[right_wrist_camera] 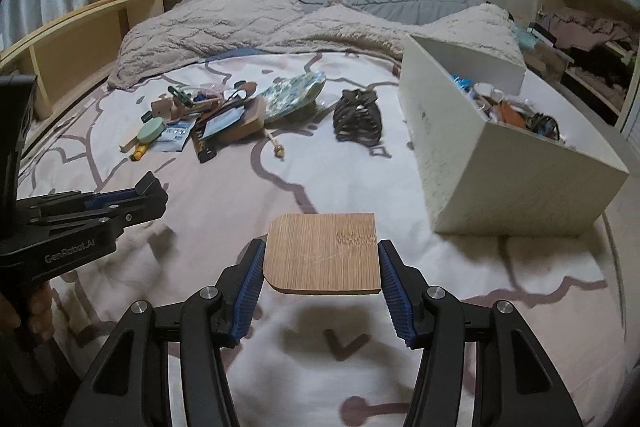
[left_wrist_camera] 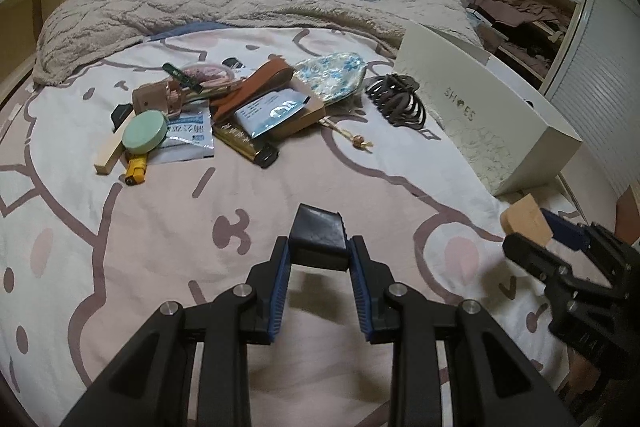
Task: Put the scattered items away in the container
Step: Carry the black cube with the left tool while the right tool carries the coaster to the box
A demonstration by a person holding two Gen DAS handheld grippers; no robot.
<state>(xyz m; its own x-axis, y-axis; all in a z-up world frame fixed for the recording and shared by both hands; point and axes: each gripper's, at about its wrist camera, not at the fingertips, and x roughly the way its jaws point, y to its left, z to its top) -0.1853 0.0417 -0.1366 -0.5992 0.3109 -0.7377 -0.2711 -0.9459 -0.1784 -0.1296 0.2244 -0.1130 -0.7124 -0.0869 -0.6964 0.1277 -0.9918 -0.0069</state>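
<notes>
While both loads are hanging over the bed (right_wrist_camera: 360,187), the right hand-held gripper (right_wrist_camera: 320,267) is grasping a wooden board (right_wrist_camera: 324,255) and the left hand-held gripper (left_wrist_camera: 319,259) is clenching a black block (left_wrist_camera: 318,235). Next move, judged: carrying each over the box (right_wrist_camera: 500,183) rim at right, then releasing.

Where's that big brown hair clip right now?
The hair clip lies on the bed sheet, in the middle of the right wrist view, between the pile of small items and the white box, touching neither.
</notes>
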